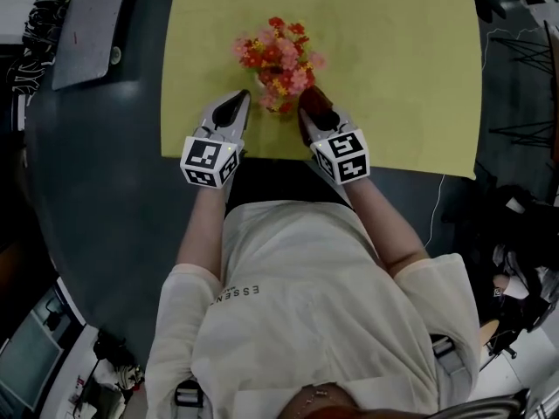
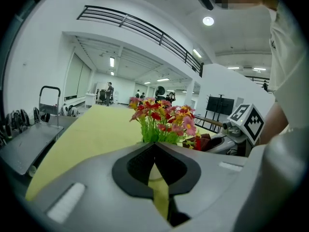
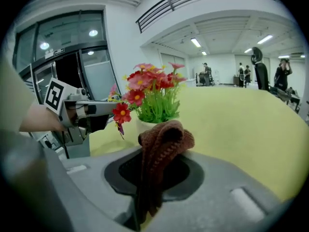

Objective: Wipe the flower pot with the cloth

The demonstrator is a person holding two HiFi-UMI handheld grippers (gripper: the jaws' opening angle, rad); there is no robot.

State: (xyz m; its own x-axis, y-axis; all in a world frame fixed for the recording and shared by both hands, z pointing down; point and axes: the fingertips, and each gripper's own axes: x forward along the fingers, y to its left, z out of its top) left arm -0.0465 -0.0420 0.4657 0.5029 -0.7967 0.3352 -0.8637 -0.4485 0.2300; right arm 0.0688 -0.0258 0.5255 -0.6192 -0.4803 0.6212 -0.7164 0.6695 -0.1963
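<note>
A small white flower pot [image 3: 141,126] with red, pink and yellow flowers [image 1: 278,59] stands on the yellow table [image 1: 393,68] near its front edge. My left gripper [image 1: 233,105] is shut and empty, its tip just left of the pot. My right gripper [image 1: 314,103] is shut on a brown knitted cloth [image 3: 161,144], which bulges out past its jaws just short of the pot. In the left gripper view the flowers [image 2: 161,120] rise straight ahead, and the right gripper [image 2: 217,141] shows beside them.
A dark floor surrounds the yellow table. A grey trolley [image 1: 87,24] stands at the far left. Chairs and gear [image 1: 524,260] sit at the right. People stand far off in the hall.
</note>
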